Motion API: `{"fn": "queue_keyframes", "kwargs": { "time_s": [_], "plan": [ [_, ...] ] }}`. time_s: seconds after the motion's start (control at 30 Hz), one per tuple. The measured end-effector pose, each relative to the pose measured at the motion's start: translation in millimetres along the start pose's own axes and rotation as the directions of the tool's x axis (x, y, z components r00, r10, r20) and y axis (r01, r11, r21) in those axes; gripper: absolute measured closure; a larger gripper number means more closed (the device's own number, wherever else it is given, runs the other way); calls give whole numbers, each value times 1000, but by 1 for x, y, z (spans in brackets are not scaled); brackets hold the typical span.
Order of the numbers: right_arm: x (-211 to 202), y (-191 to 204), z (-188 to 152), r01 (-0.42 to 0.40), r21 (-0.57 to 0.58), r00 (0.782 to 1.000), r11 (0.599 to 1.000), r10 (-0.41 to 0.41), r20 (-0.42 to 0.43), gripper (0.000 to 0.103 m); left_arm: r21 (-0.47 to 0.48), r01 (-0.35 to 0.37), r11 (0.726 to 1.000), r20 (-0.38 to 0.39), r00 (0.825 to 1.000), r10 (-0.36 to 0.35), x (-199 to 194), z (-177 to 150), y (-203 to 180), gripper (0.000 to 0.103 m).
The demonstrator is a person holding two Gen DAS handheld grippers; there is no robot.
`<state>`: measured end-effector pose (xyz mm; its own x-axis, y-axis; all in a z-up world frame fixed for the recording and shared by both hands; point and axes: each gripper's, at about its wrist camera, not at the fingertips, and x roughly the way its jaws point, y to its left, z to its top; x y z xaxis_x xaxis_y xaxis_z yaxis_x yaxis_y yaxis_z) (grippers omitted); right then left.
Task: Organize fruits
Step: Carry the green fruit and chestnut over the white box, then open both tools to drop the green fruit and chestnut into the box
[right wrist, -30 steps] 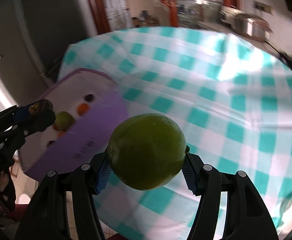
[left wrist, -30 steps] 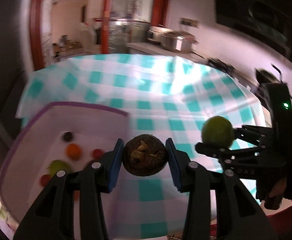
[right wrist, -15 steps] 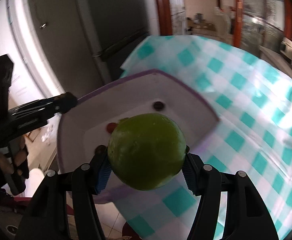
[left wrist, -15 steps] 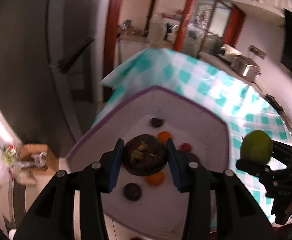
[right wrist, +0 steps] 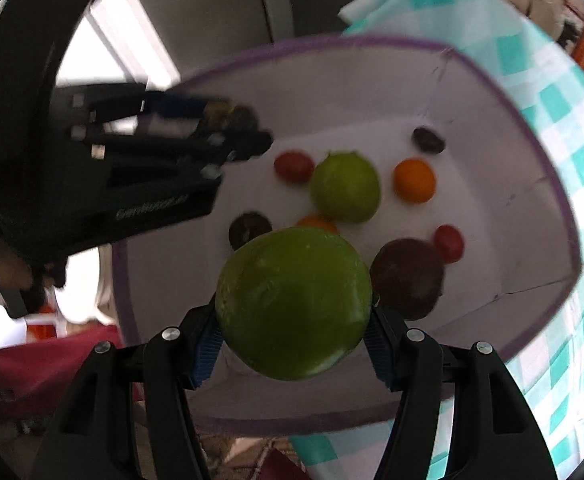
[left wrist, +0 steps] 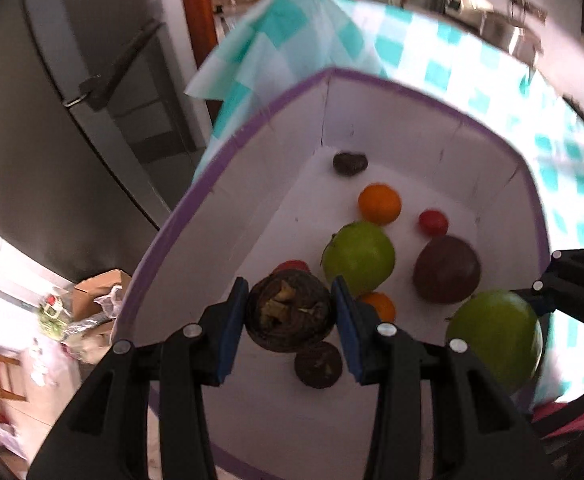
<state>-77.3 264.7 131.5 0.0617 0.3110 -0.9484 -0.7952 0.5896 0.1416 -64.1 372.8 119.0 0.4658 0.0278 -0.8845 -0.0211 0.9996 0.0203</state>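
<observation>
Both held fruits now over box (left wrist: 196, 240)

Left gripper (left wrist: 290, 312) clamps dark wrinkled fruit (left wrist: 290, 312) above box (left wrist: 196, 264).

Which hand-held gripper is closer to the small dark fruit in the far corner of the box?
Left, as far as the frames show. The left hand-held gripper hangs over the middle of the box, short of the dark fruit; the right hand-held gripper hangs above the near rim.
</observation>
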Motion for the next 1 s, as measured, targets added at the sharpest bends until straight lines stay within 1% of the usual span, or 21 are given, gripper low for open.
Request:
{"fn": "queue_keyframes", "kwargs": {
  "time_s": [0.13, 0.17, 0.23, 0.37, 0.47, 0.5, 0.6, 0.7, 0.83, 0.87, 0.9, 0.93, 1.0],
  "plan": [
    [22, 3, 7, -8, -21, 994, 1000, 6, -108, 43, 54, -16, 998, -94, 995, 21, 21, 4, -1, 60],
    [30, 5, 8, 0, -24, 991, 1000, -3, -137, 43, 63, -22, 998, -119, 992, 29, 27, 4, -1, 60],
    [38, 7, 7, 14, -36, 985, 999, -20, -169, 43, 72, -25, 997, -150, 988, 35, 36, 2, 0, 60],
    [51, 4, 6, 37, -23, 976, 999, -41, -216, 43, 75, -26, 997, -192, 981, 40, 48, -4, 1, 60],
    [59, 0, 8, 50, -7, 969, 999, -50, -243, 43, 59, -30, 998, -216, 975, 42, 54, -7, 4, 60],
    [63, -1, 8, 56, -4, 965, 998, -55, -255, 43, 54, -25, 998, -212, 977, 36, 54, -7, 5, 60],
    [69, -1, 5, 64, 4, 958, 998, -60, -279, 43, 60, -34, 998, -222, 974, 47, 55, -5, 6, 60],
    [69, -1, 6, 59, 8, 959, 998, -54, -279, 43, 40, -27, 999, -230, 972, 35, 56, -5, 10, 59],
    [68, -4, 3, 65, 31, 954, 997, -53, -295, 42, 46, -23, 999, -236, 971, 33, 60, -3, 9, 59],
    [67, -8, 11, 63, 37, 956, 997, -49, -290, 42, 47, -24, 999, -239, 970, 34, 60, -3, 9, 59],
    [66, -9, 11, 55, 44, 959, 998, -41, -280, 42, 47, -25, 999, -239, 970, 36, 61, -3, 9, 58],
    [64, -10, 12, 50, 47, 961, 998, -35, -274, 41, 46, -26, 999, -237, 971, 36, 60, -2, 9, 55],
    [61, -12, 12, 57, 53, 963, 997, -41, -268, 37, 44, -25, 999, -233, 972, 35, 61, -2, 8, 50]
  ]
}}
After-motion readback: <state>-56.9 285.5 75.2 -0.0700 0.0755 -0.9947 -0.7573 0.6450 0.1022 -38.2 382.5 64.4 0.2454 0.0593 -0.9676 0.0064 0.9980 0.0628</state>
